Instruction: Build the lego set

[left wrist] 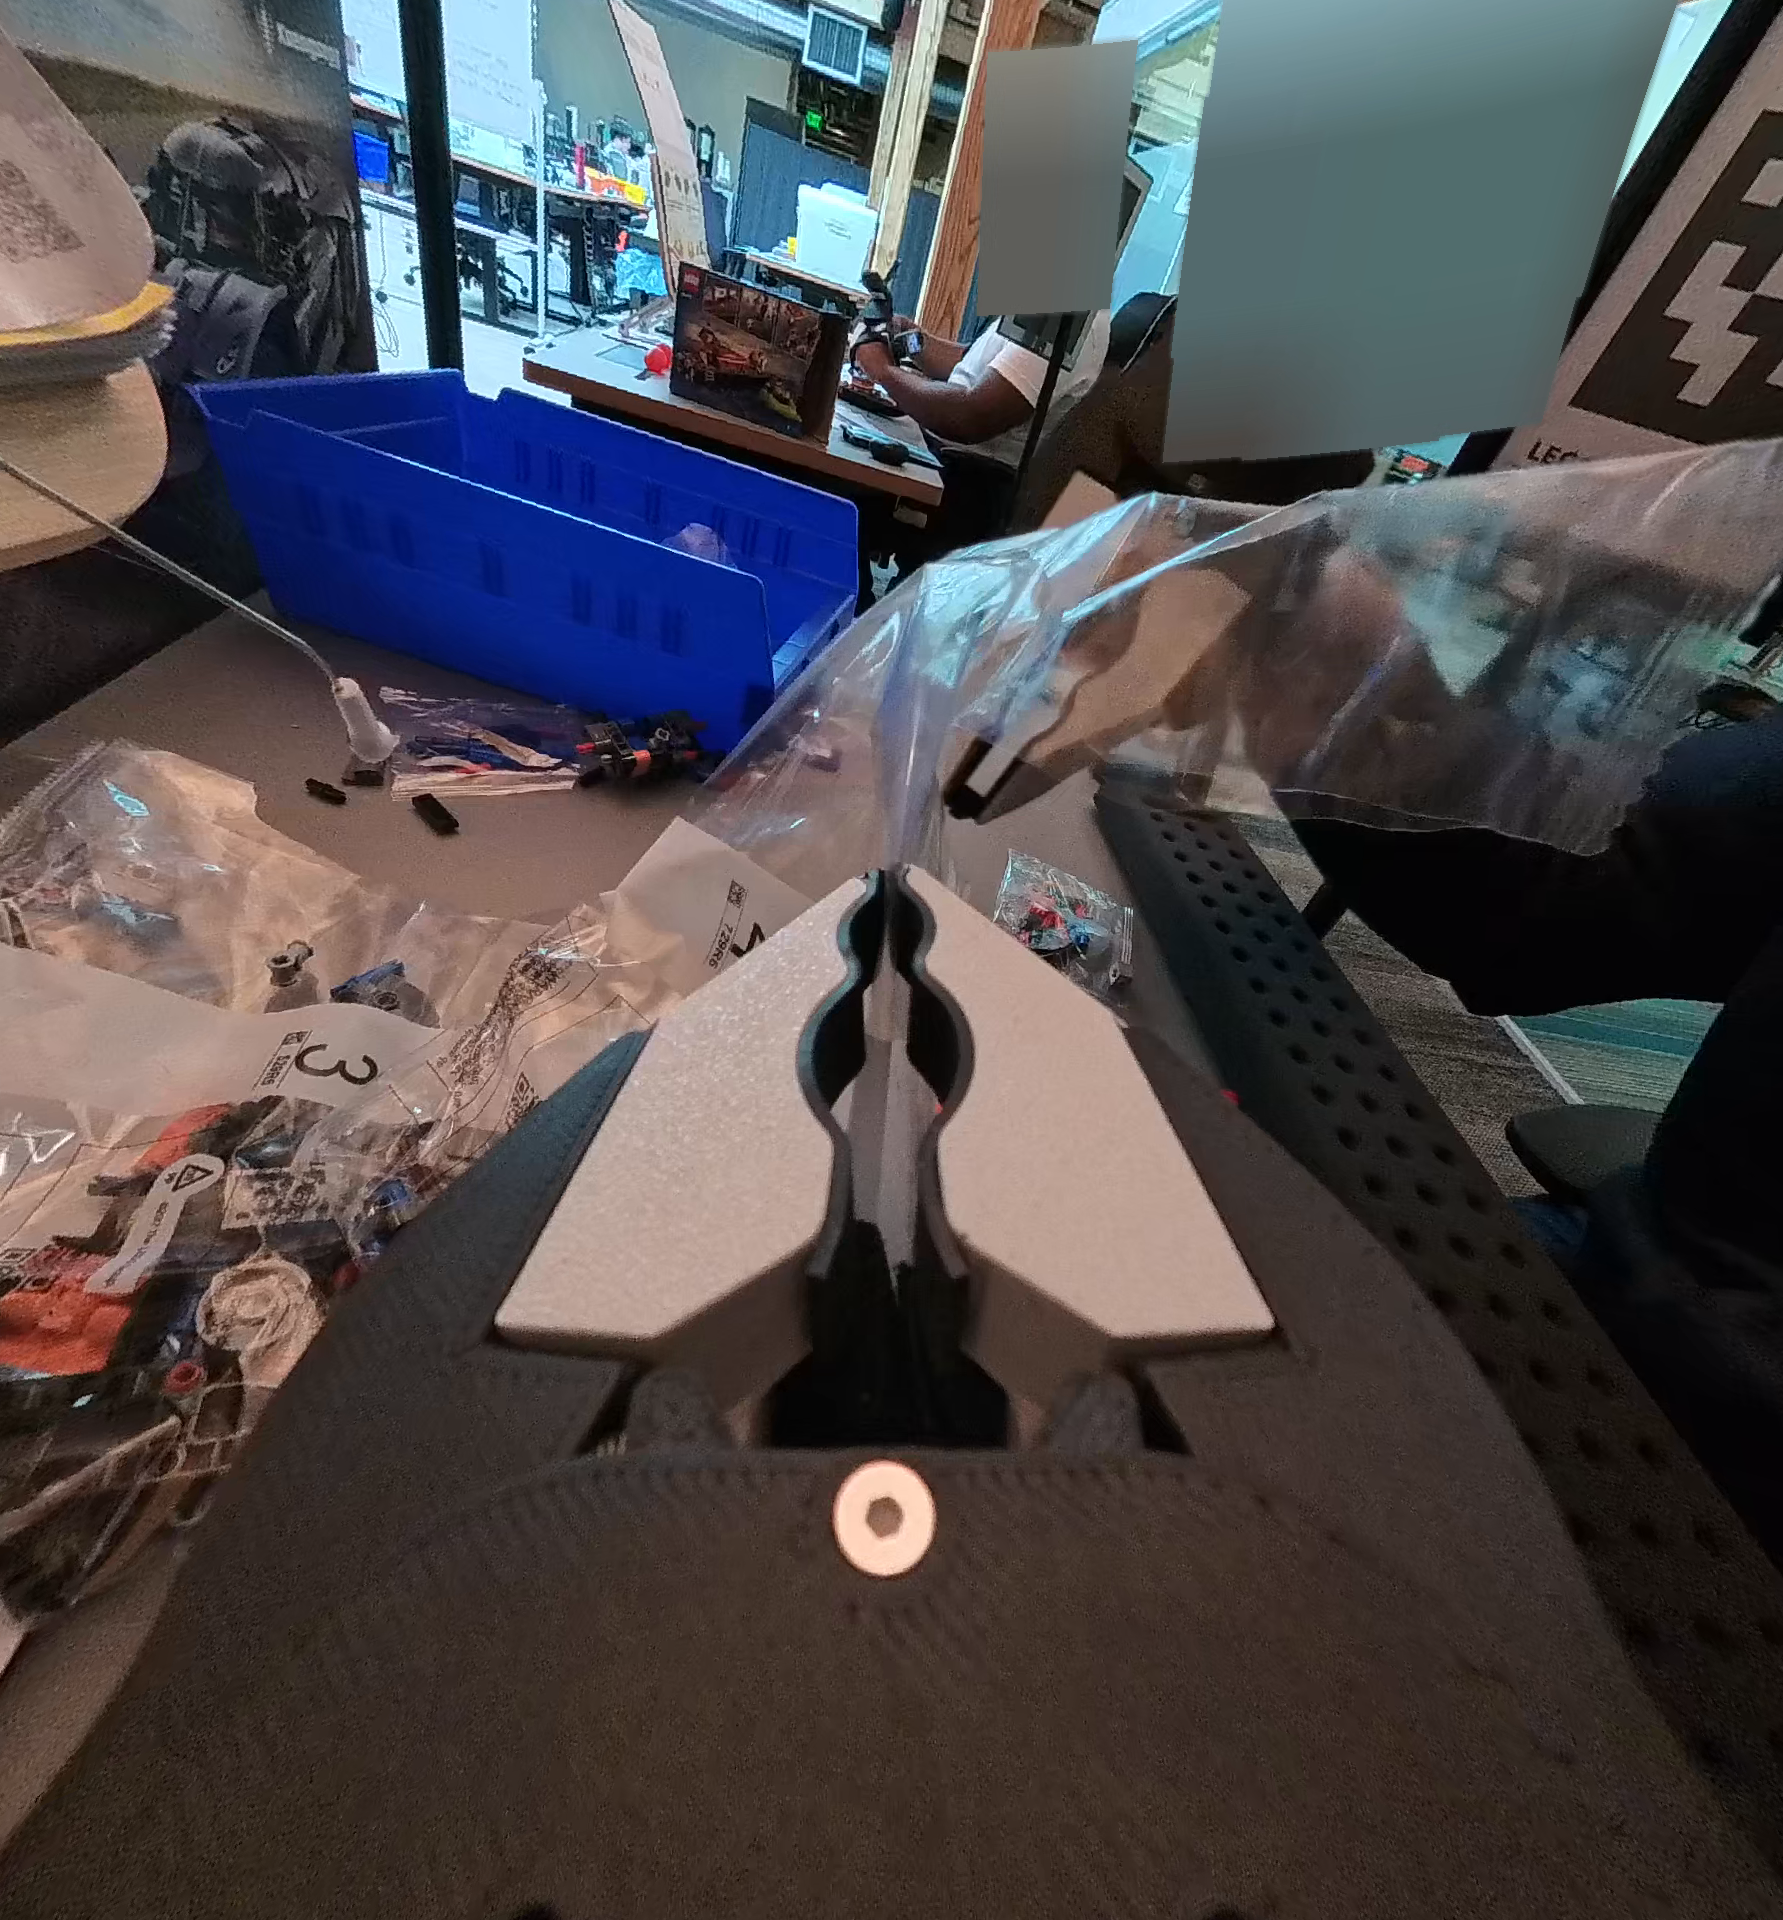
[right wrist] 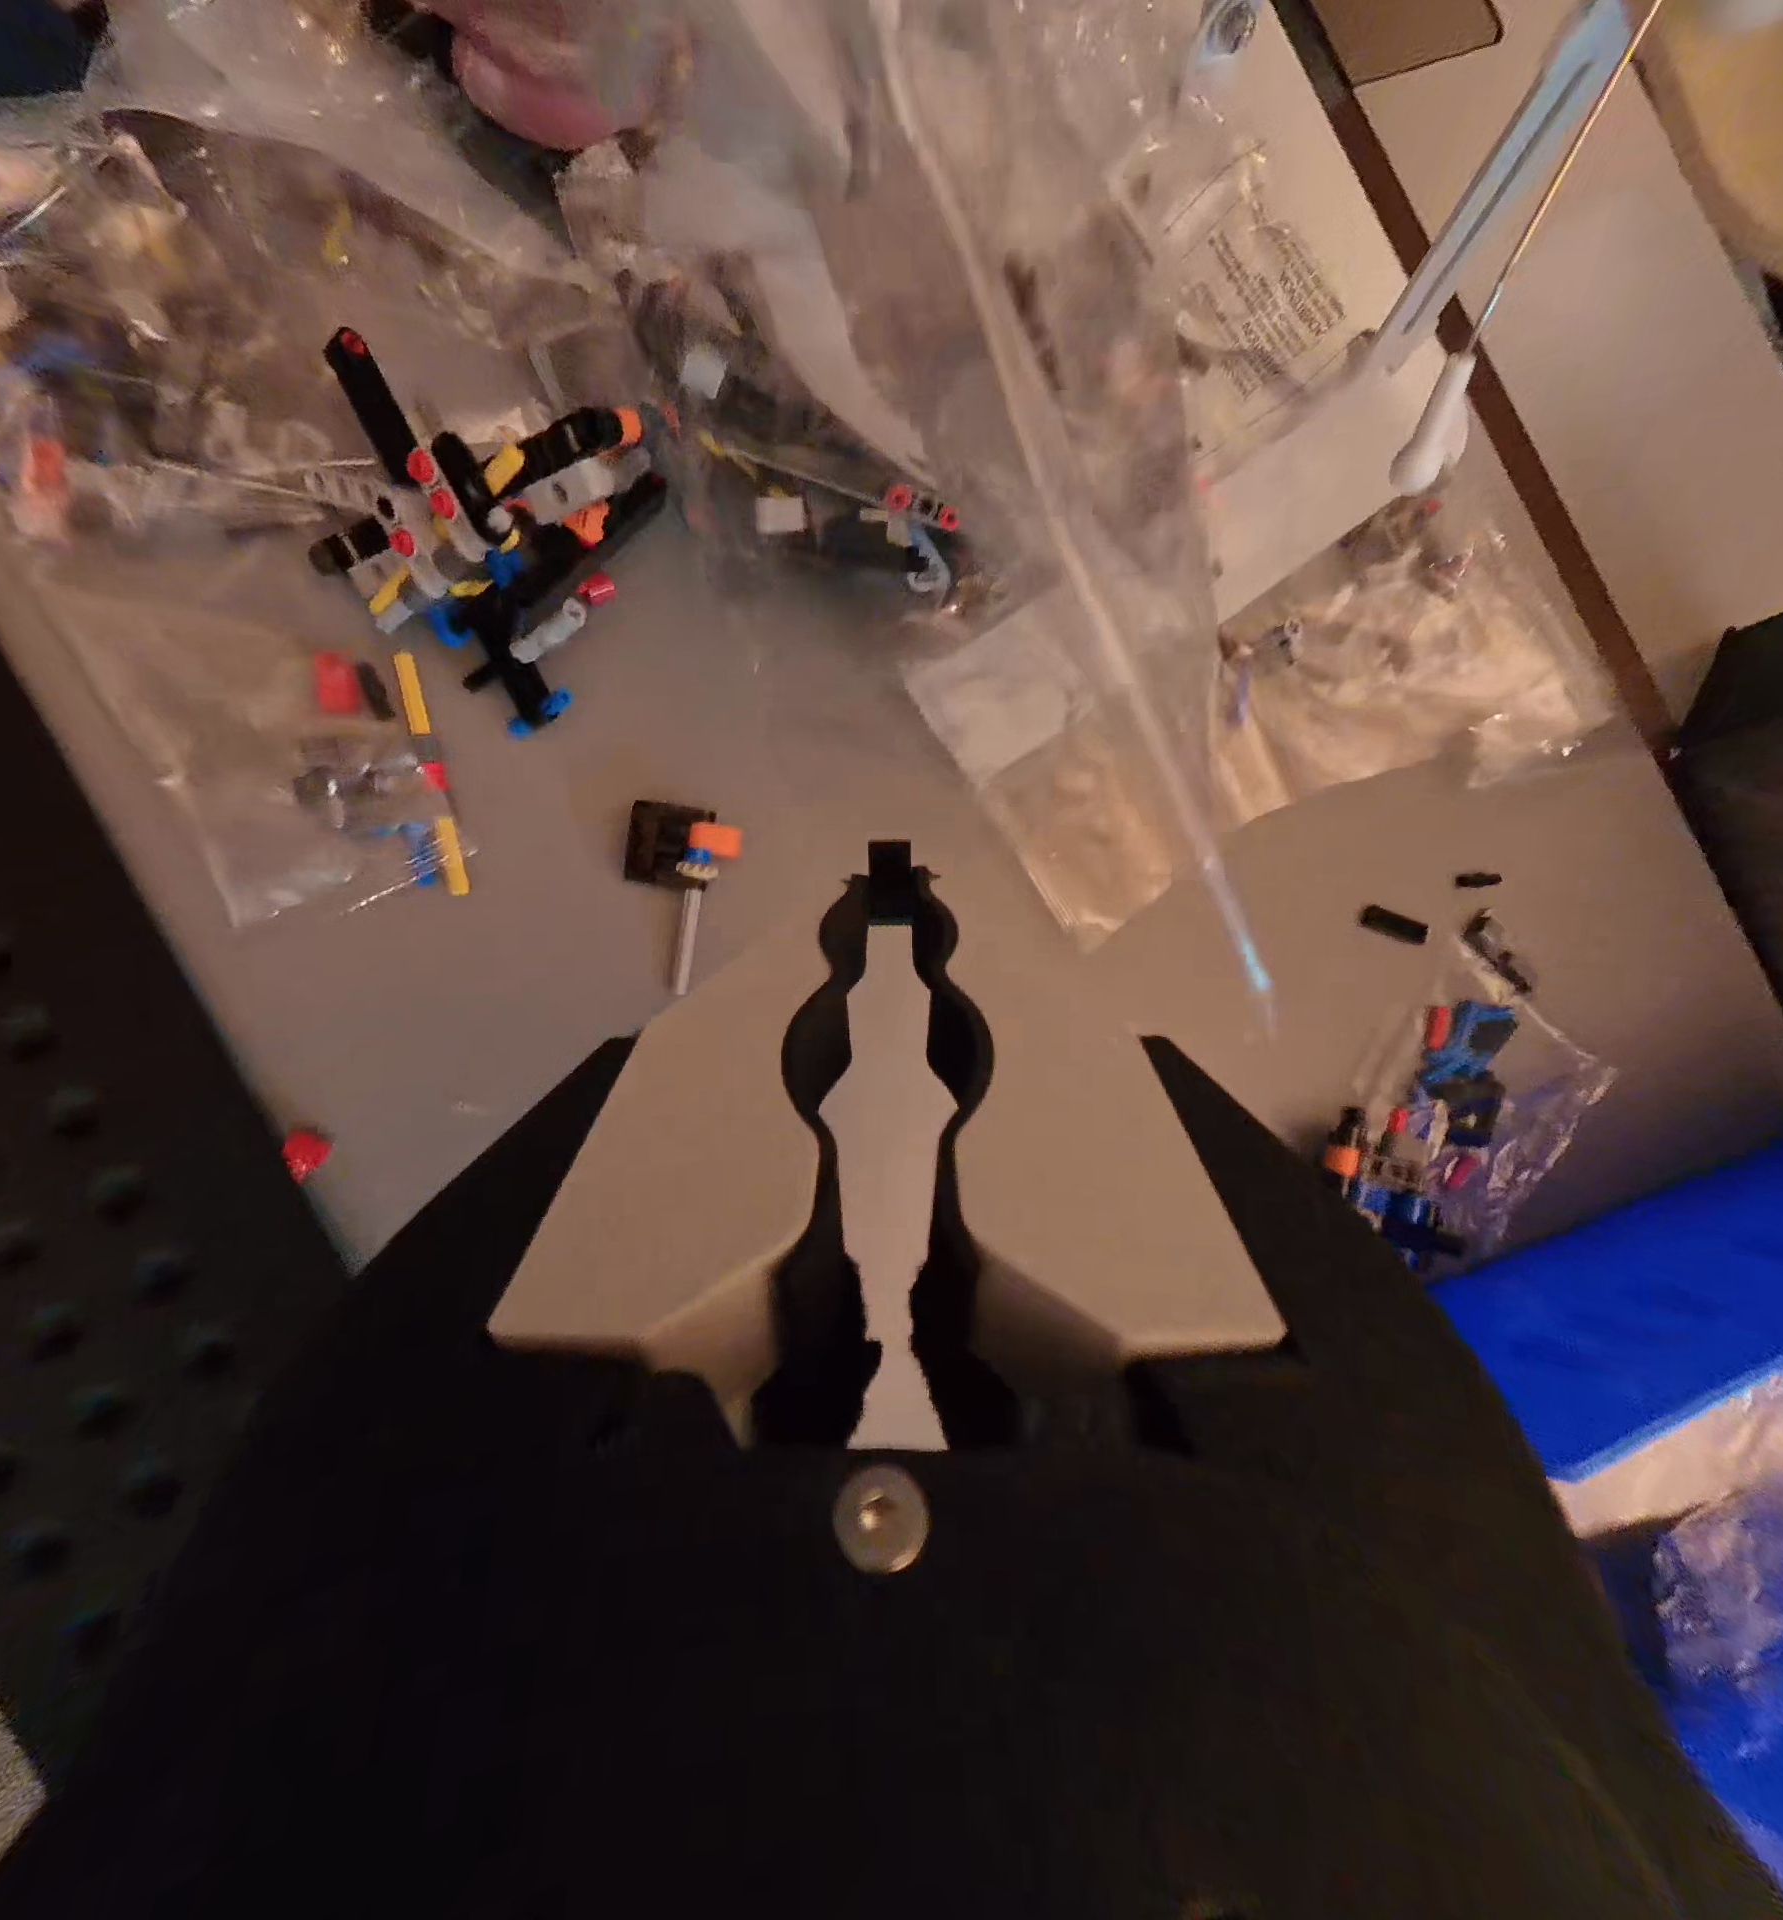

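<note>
Left wrist view: two tongs; left tongs [left wrist: 892, 883] pinch one clear bag [left wrist: 1282, 644]; right tongs [right wrist: 892, 883] clamp one black brick [right wrist: 889, 871], pointing forward.

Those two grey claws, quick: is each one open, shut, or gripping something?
Left gripper: shut on the clear plastic bag.
Right gripper: shut on a small black lego piece.

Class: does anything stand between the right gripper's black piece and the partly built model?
Nothing visible: bare table separates the black piece in the right gripper from the model. A black-and-orange assembly sits beside that path.
</note>
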Demonstrator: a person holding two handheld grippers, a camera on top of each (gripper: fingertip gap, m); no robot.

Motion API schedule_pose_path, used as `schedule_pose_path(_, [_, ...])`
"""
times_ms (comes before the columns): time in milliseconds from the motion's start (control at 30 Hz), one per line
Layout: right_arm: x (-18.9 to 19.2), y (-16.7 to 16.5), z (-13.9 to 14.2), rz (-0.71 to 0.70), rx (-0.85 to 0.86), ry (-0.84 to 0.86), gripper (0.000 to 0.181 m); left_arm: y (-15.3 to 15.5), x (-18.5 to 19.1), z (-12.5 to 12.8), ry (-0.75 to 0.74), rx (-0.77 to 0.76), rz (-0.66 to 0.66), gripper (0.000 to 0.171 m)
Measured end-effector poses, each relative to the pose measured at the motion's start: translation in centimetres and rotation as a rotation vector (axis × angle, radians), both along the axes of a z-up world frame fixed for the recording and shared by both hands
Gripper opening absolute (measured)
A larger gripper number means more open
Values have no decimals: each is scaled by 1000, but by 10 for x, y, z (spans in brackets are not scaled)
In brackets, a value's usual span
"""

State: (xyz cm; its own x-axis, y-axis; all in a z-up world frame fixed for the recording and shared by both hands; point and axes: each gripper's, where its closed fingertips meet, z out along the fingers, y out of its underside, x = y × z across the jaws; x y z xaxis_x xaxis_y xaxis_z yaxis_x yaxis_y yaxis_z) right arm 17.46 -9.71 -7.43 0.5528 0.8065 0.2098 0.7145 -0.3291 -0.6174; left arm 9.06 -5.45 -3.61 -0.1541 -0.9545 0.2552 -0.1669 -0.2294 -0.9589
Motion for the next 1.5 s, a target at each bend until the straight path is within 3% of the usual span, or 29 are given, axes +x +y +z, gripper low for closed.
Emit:
schedule_pose_path(367, [-25,36,-6,15,41,45,5,2,-1,1,-9,-6,3,0])
schedule_pose_path(567, [-10,42,3,-40,87,0,5,3,-2,2,-11,-6,6,0])
schedule_pose_path(700, [-18,40,1,-18,57,36,5,2,-1,0,-7,-7,2,0])
schedule_pose_path(1000, [-36,20,-34,105,-89,-65,5,2,0,-2,3,-6,0,0])
schedule_pose_path(1200, [-41,33,-5,56,-16,87,5,3,-2,0,-6,-9,5,0])
schedule_pose_path(1267, [-43,37,-1,34,-23,127,17,2,-1,-1,-4,-8,2,0])
schedule_pose_path(1333, [-38,41,-1,8,3,96,25,2,-1,-1,-2,-7,1,0])
schedule_pose_path(1500, [-25,27,16,-4,66,80,19,4,-2,0,-5,-7,8,0])
